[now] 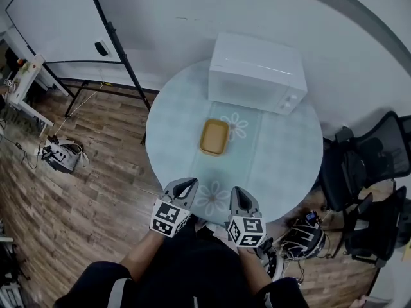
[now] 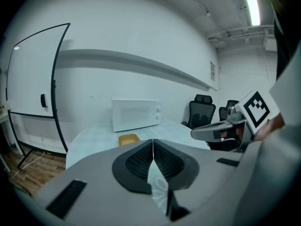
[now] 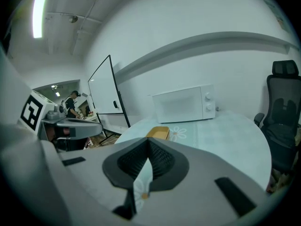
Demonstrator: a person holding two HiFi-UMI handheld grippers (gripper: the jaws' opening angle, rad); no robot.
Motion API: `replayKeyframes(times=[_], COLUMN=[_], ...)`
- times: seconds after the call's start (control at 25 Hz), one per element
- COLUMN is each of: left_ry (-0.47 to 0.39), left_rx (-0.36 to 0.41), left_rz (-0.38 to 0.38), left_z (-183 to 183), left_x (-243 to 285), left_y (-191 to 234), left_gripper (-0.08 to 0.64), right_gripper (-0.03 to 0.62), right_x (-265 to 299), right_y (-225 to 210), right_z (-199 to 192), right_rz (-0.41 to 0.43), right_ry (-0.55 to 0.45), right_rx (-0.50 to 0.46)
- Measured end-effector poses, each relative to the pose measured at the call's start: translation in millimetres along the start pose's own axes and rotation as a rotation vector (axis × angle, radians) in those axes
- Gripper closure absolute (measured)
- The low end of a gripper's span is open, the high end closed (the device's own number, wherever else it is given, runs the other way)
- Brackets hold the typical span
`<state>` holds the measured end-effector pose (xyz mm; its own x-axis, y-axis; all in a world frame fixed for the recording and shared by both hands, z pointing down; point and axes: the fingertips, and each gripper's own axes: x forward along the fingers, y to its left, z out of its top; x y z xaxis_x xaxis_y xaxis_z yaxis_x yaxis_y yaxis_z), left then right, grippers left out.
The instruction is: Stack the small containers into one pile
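A yellow container (image 1: 214,137) rests alone on the round table (image 1: 173,127), in front of the microwave. It also shows small and far in the left gripper view (image 2: 128,139) and the right gripper view (image 3: 158,133). My left gripper (image 1: 187,183) hovers at the table's near edge, its jaws together and nothing between them. Beside it my right gripper (image 1: 238,192) is likewise shut and empty. Both point toward the yellow container from well short of it. In each gripper view the pads (image 2: 149,160) (image 3: 151,157) meet at the tips.
A white microwave (image 1: 257,72) stands at the table's far side. Black office chairs (image 1: 369,165) crowd the right of the table. A whiteboard on a black stand (image 1: 61,18) is at the far left, with cables and a device (image 1: 61,156) on the wooden floor.
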<state>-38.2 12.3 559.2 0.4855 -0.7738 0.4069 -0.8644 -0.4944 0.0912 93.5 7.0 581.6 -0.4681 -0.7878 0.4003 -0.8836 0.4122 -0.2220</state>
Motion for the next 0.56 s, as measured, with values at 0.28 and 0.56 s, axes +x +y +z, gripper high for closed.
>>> replayKeyframes(times=[0.28,0.56], left_ry=[-0.005,-0.012], left_rx=[-0.006,-0.006], left_rz=[0.004,-0.002], left_z=[-10,-10], left_x=[-8,-11], left_y=[-14,-26], left_gripper=[0.546,0.545], right_gripper=[0.569,0.569], right_x=[-14,-25], right_y=[7,11], right_z=[-1,0], right_rz=[0.020,0.036], right_ry=[-0.013,-0.011], right_rx=[-0.014,-0.053])
